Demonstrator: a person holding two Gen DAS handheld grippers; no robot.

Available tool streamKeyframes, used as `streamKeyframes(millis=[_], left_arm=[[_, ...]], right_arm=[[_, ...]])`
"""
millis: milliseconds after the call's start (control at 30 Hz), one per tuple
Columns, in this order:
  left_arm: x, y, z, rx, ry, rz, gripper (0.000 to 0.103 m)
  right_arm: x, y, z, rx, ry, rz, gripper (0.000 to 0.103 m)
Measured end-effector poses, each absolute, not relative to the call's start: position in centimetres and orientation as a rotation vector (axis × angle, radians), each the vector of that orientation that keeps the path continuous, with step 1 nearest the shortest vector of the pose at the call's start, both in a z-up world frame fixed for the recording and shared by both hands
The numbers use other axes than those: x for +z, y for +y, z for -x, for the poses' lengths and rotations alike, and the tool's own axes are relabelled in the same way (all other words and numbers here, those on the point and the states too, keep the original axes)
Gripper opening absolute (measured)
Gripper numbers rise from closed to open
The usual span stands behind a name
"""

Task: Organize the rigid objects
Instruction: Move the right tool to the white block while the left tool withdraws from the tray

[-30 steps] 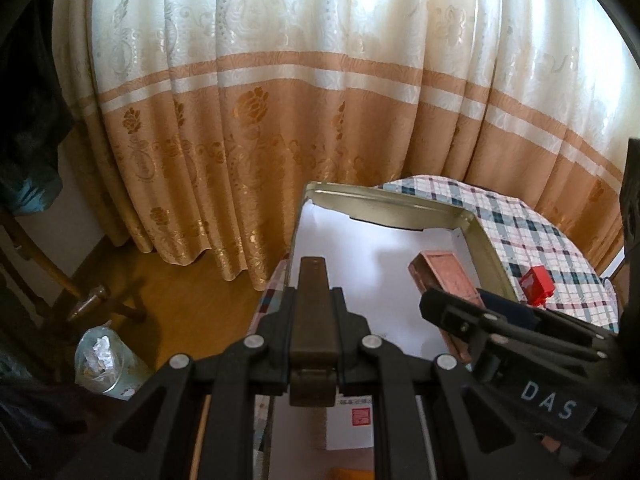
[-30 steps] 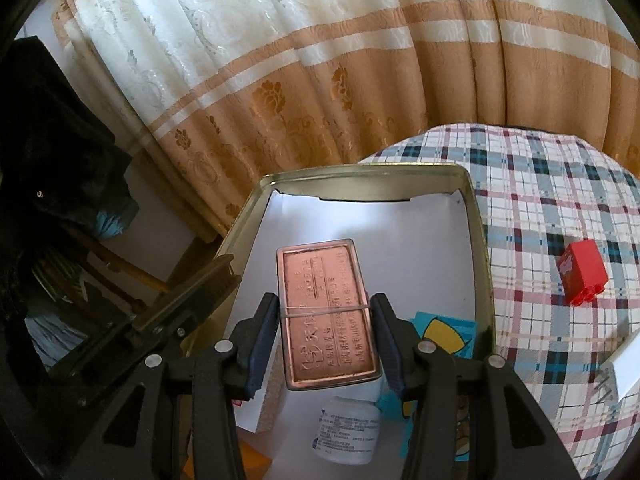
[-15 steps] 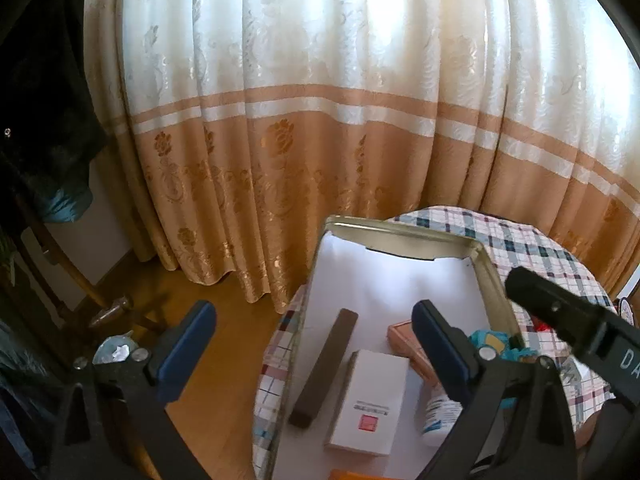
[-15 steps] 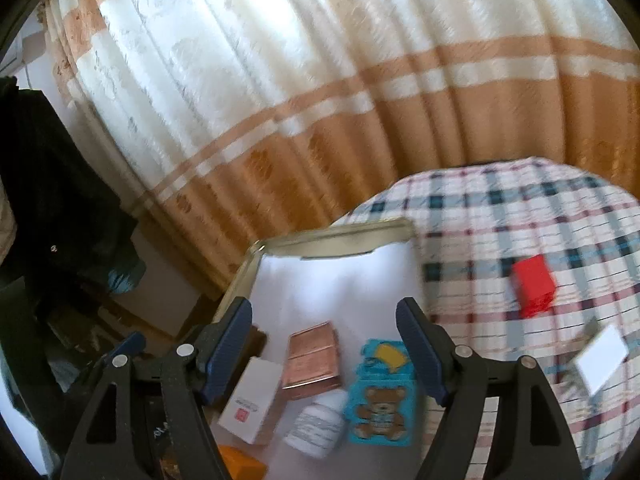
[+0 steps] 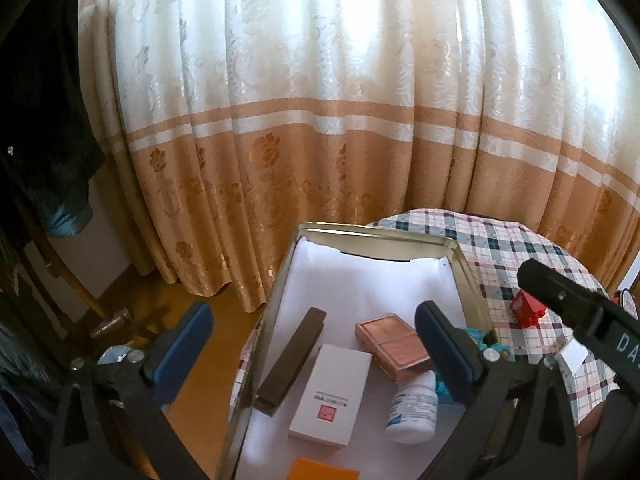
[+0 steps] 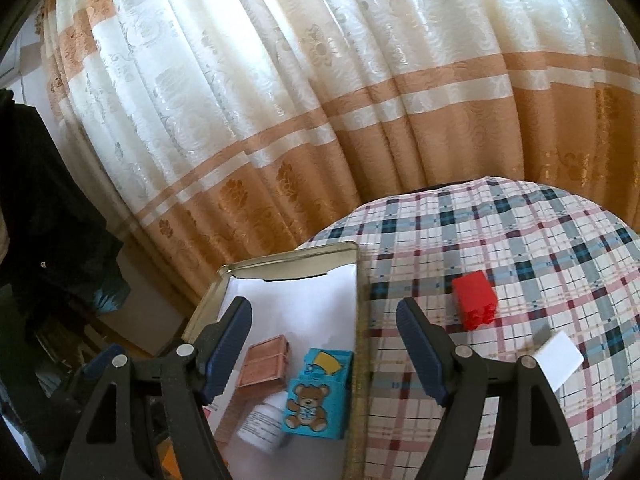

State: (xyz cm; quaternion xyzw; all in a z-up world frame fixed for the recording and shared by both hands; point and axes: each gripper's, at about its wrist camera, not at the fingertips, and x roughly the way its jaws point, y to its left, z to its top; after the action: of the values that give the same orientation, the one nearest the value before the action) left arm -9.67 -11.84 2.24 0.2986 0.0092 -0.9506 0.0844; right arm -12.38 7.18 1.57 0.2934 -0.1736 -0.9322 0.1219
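A gold metal tin [image 5: 374,234] lined with white paper sits at the left edge of the plaid-covered table [image 6: 520,248]. In it lie a dark brown bar [image 5: 292,360], a white box [image 5: 332,394], a copper tin [image 5: 394,340], a white bottle [image 5: 412,408] and a blue bear box [image 6: 316,396]. My left gripper [image 5: 314,344] is open and empty above the tin. My right gripper [image 6: 324,344] is open and empty above the tin's right rim [image 6: 356,308]. A red block [image 6: 474,300] and a white card [image 6: 558,358] lie on the cloth.
An orange and cream curtain [image 5: 320,120] hangs close behind the table. An orange item [image 5: 320,470] lies at the tin's near end. Wood floor [image 5: 224,332] and a dark chair with clothes [image 5: 40,140] are to the left.
Both grippers opened and pulled back and up. The left let go of the dark bar, the right let go of the copper tin; both now lie in the tin. The right view swung right.
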Motion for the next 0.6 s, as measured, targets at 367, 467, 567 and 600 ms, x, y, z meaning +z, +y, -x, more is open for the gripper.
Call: streamKeyframes(millis=[367,467,567,600], left_arm=[[2.4,-9.4,8.7,-2.841,-0.018,-0.841,0.102],[2.5,-8.4,8.1,-2.846,-0.047,-0.808,0.102],[2.6,-7.3,7.5,-2.854,-0.064,-0.787,0.102],[2.6,-6.9,7.3,-2.859,-0.065,-0.781,0.102]], right_arm=[[1.3,9.5,10.7,-2.836,-0.466,-0.767,0.077],[1.2,10.4,10.2,-2.865,-0.460,-0.746,0.077],[0.8,11.5,9.8,-2.895,-0.455,-0.744,0.077],[0.6,12.0,9.7,-2.902,-0.456,-0.746,0.077]])
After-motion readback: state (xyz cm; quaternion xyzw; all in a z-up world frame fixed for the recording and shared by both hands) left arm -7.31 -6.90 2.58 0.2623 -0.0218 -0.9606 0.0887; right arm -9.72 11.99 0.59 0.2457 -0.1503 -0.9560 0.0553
